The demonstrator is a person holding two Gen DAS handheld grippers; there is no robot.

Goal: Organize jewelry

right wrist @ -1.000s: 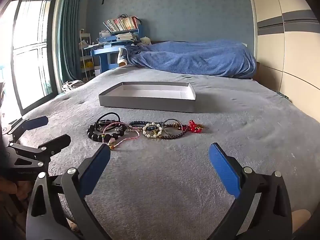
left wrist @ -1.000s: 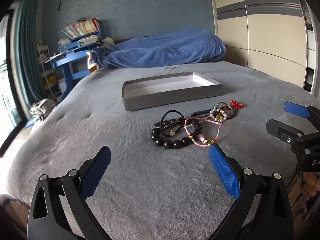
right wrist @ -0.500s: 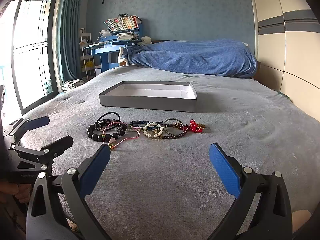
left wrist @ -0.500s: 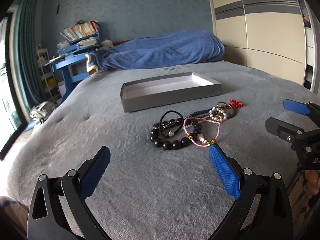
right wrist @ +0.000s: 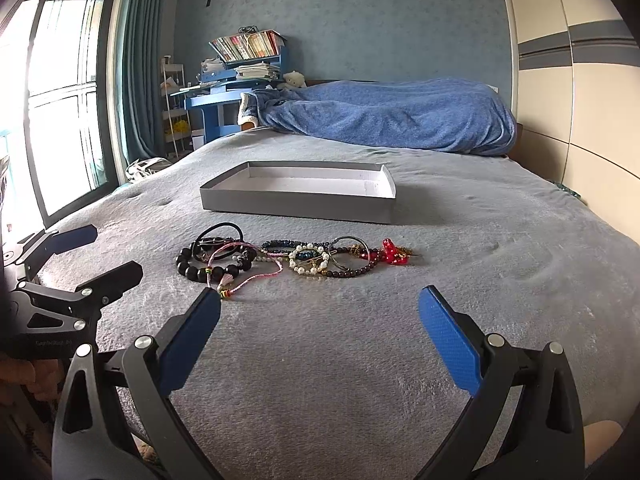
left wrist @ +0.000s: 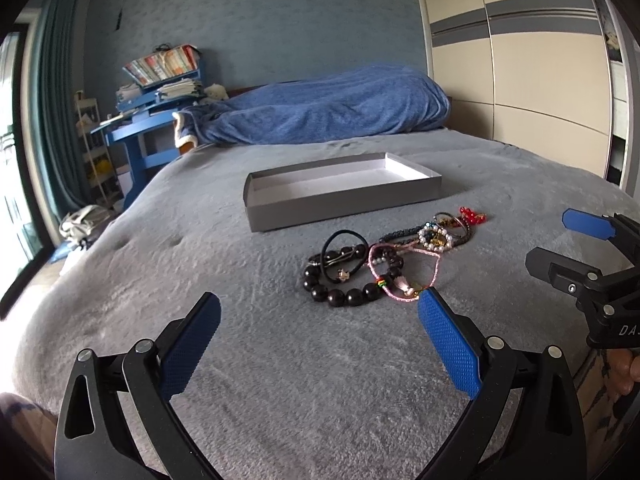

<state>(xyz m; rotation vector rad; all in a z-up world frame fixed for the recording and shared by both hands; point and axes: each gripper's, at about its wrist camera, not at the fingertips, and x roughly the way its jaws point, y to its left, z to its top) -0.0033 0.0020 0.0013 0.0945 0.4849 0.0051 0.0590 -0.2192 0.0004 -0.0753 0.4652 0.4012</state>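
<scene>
Left gripper (left wrist: 319, 318): held low over the near part of the bed, pointed along the grey bedcover toward the tray. The fingers (left wrist: 448, 344) are spread wide and nothing is gripped. In the right wrist view, the same gripper (right wrist: 102, 254) is seen at the left edge, level with the jewelry, with part of a hand (right wrist: 24, 376) below it.

Right gripper (right wrist: 319, 318): held low and level over the near part of the bed, aimed at the middle of the jewelry row. The fingers (right wrist: 450, 344) are spread wide and nothing is held. In the left wrist view, it (left wrist: 560, 242) is seen at the right edge, apart from the jewelry.

Jewelry: laid in a loose row on the bed (left wrist: 200, 264), between the grippers and the tray.

Black bead bracelet (left wrist: 340, 294): at the left end of the row, overlapped by a black hair tie (left wrist: 340, 248).

Pink cord bracelet (left wrist: 404, 276): lies partly over the black beads, just ahead of the left gripper's right finger.

Pearl bracelet (right wrist: 308, 258): in the middle of the row, tangled with darker bead strands.

Red bead piece (right wrist: 394, 254): at the right end of the row.

Tray (right wrist: 296, 206): grey, shallow, white inside, set on the bed just beyond the jewelry; nothing is seen inside.

Blue blanket (right wrist: 400, 120): bunched at the far edge of the bed.
</scene>
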